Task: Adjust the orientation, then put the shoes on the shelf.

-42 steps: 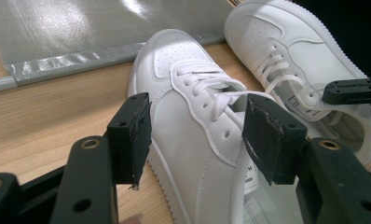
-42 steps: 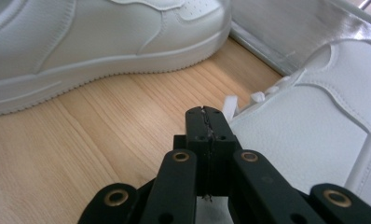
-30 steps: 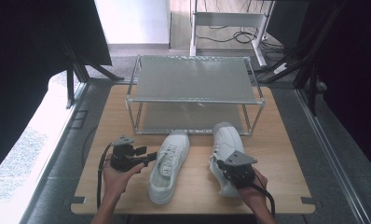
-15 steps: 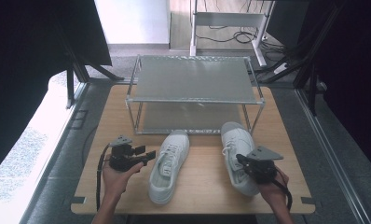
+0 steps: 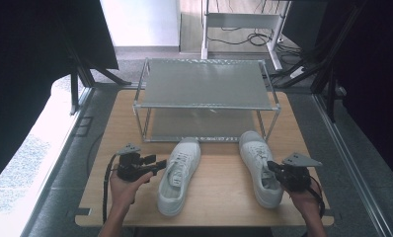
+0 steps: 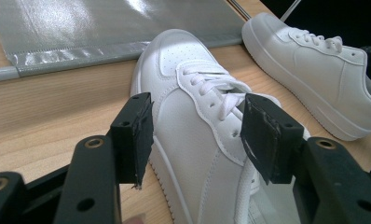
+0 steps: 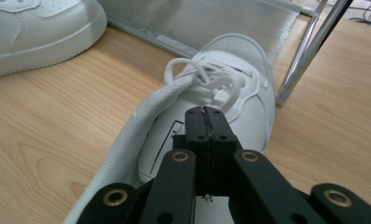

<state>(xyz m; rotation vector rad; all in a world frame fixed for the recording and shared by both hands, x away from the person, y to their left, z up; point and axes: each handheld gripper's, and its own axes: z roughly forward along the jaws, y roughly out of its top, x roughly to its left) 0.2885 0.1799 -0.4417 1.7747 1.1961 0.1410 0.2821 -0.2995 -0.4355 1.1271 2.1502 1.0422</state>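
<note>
so two white sneakers on the wooden desk [image 5: 219, 192] before a metal shoe rack [image 5: 207, 98]. left claw [image 5: 157, 166] spread wide, beside left sneaker [image 5: 178, 174]. right claw [image 5: 273, 168] pressed closed, nothing visibly gripped, over the opening of right sneaker [image 5: 260, 165].

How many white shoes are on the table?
2. One white shoe lies beside the left gripper; the other white shoe lies by the right gripper, both before the metal rack.
</note>
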